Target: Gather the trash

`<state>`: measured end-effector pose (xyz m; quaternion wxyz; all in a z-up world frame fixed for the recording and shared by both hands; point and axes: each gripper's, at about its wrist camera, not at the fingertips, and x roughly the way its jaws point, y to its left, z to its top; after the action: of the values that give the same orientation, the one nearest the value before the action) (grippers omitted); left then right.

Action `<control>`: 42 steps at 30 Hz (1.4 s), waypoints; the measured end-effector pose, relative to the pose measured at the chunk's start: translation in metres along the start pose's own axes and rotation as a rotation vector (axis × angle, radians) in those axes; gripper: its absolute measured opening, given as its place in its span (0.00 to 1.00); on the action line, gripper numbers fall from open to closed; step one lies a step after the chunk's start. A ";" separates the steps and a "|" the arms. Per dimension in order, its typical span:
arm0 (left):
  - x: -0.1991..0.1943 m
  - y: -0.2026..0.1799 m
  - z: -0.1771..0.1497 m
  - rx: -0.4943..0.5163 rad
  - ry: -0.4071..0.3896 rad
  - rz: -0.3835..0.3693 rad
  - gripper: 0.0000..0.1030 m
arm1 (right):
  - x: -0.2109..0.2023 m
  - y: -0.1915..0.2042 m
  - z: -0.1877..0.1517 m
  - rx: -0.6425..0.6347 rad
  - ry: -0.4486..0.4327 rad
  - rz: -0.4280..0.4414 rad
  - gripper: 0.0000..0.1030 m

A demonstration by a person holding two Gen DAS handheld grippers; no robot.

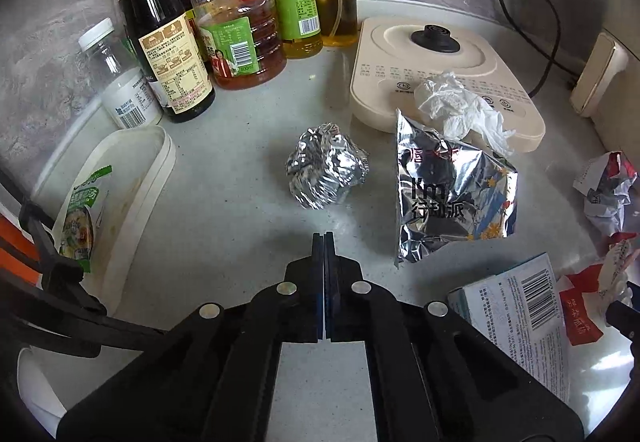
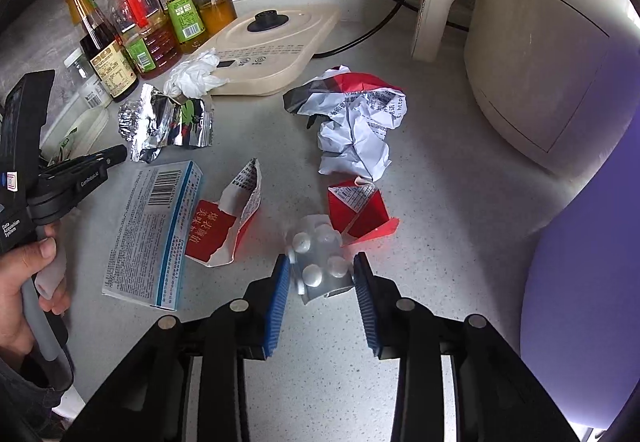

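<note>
Left wrist view: left gripper (image 1: 324, 238) closed on nothing, above the counter (image 1: 224, 209); foil ball (image 1: 326, 171) lay just beyond, light and crushable, foil snack bag (image 1: 452, 197) to its right. Right wrist view: right gripper (image 2: 322, 270) open, straddling a blister pack (image 2: 320, 262) near centre; judged light, springy, slippery, best pinched across its edges. Only this view showed the crumpled paper (image 2: 356, 121).
</note>
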<state>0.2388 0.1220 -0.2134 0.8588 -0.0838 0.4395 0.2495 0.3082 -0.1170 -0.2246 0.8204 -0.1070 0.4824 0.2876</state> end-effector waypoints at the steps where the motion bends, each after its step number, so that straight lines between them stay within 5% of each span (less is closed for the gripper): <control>1: -0.004 0.000 -0.002 -0.003 -0.012 -0.015 0.01 | -0.002 0.000 -0.001 0.000 -0.006 0.005 0.28; 7: -0.035 0.005 -0.006 -0.056 -0.088 -0.108 0.01 | -0.024 0.001 -0.008 -0.018 -0.055 0.027 0.26; 9: -0.036 0.004 -0.002 -0.058 -0.092 -0.106 0.20 | -0.030 -0.001 -0.011 -0.010 -0.069 0.032 0.26; 10: -0.036 0.003 0.000 -0.059 -0.097 -0.102 0.55 | -0.032 -0.002 -0.013 -0.004 -0.073 0.032 0.26; 11: -0.037 0.004 0.002 -0.065 -0.117 -0.103 0.59 | -0.035 -0.003 -0.015 0.001 -0.078 0.033 0.26; 27: 0.021 0.005 0.051 -0.131 -0.059 -0.059 0.57 | -0.053 -0.016 -0.024 0.044 -0.114 0.028 0.26; 29: 0.027 0.007 0.051 -0.139 -0.039 -0.071 0.41 | -0.053 -0.015 -0.024 0.048 -0.116 0.029 0.26; 42: -0.049 0.010 0.041 -0.162 -0.138 -0.112 0.40 | -0.088 0.001 -0.006 0.019 -0.211 0.082 0.26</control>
<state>0.2389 0.1278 -0.1490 0.8900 -0.1602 0.3524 0.2411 0.2704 -0.1510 -0.1524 0.8550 -0.0486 0.4001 0.3263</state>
